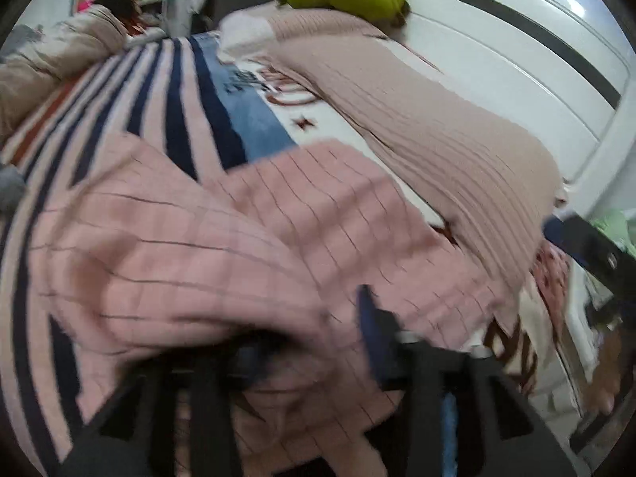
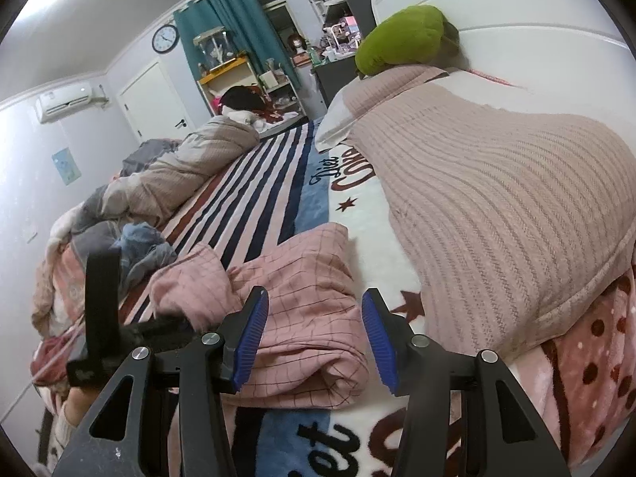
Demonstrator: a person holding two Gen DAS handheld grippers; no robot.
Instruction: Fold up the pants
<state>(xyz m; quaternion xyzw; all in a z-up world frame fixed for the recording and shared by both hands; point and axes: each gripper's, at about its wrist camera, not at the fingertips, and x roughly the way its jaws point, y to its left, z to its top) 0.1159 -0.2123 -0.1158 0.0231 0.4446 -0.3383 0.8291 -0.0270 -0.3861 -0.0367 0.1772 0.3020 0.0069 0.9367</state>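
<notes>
The pink checked pants (image 2: 302, 278) lie bunched and partly folded on the striped blanket (image 2: 254, 198) of the bed. In the right wrist view my right gripper (image 2: 314, 338) stands open just above their near folded edge, its blue pads (image 2: 250, 338) on either side of the cloth without pressing on it. The left wrist view is blurred. There the pants (image 1: 179, 238) drape over one finger of my left gripper (image 1: 310, 330) and hide it. The other blue pad (image 1: 371, 318) stands clear, with the jaws apart and loose cloth between them.
A beige knitted blanket (image 2: 497, 198) is heaped to the right of the pants, with a green pillow (image 2: 401, 35) against the white headboard (image 2: 536, 51) behind it. A rumpled duvet (image 2: 179, 171) and a blue-grey garment (image 2: 143, 246) lie on the left.
</notes>
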